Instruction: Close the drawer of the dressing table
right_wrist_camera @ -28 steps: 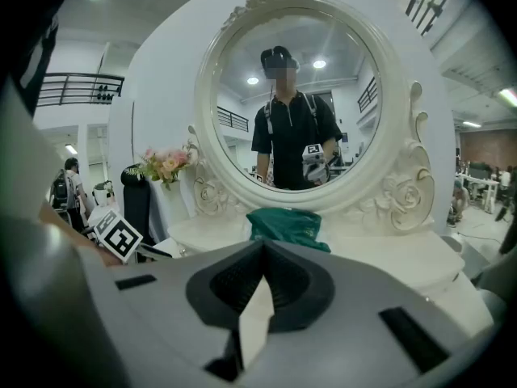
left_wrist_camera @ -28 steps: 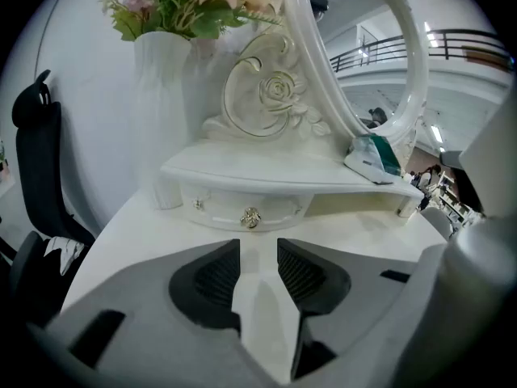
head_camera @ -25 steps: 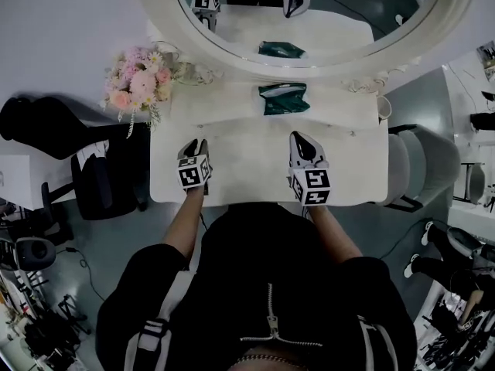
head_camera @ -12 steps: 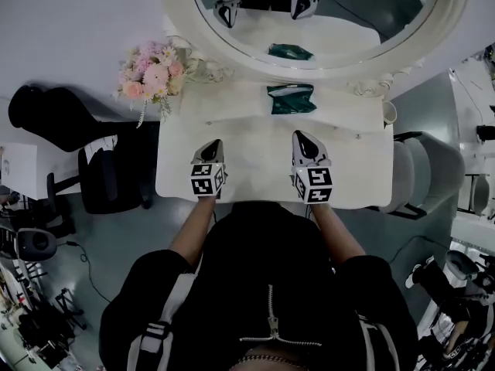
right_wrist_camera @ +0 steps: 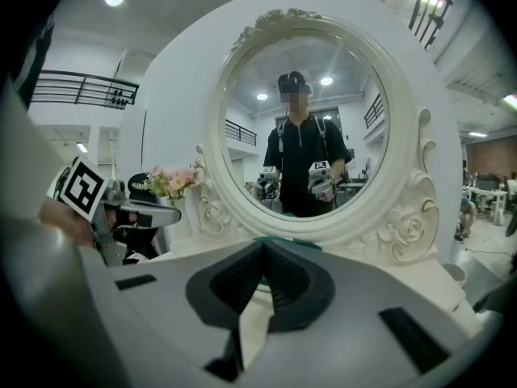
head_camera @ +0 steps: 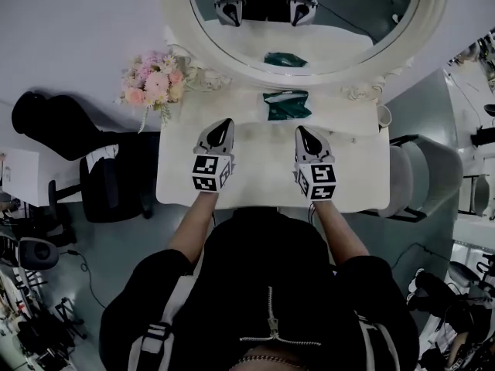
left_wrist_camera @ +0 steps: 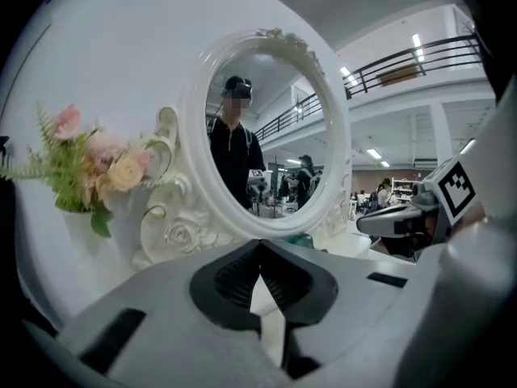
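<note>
Left claw [head_camera: 222,122]: jaws apart a second ago, now shut, nothing between. Lifted from near front edge of tabletop [head_camera: 263,172], carried forward toward mirror [head_camera: 195,49], tips now roughly abreast of right claw [head_camera: 302,130]. Right claw: raised slightly.

We look down on a white dressing table [head_camera: 255,184]. Its tabletop [head_camera: 356,168] is a wide rectangle with rounded corners, and a faint seam runs across it from side to side. A large oval mirror [head_camera: 348,22] in a white frame carved with roses stands upright at the back. The drawer lies out of sight beneath the near edge, so we cannot tell whether it is closed.
</note>
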A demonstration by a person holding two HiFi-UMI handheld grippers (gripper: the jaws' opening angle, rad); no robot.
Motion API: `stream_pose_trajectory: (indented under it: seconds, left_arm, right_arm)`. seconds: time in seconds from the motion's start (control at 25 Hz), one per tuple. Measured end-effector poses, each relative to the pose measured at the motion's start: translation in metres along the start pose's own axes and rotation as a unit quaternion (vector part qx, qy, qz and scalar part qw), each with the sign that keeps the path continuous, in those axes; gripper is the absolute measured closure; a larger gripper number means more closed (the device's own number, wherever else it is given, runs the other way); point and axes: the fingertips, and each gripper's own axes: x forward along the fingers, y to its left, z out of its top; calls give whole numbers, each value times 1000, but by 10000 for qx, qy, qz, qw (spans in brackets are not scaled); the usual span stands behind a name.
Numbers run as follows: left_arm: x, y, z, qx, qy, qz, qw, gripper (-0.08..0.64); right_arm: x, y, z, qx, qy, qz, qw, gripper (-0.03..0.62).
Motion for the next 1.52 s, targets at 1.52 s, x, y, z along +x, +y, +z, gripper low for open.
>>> stream_pose_trajectory:
  seconds: [1.52]
  left_arm:
    - [-22, -27, 57, 326, -531, -209, 9978, 556]
  right_arm:
    - [-26, 19, 33, -169, -421, 11, 9990, 594]
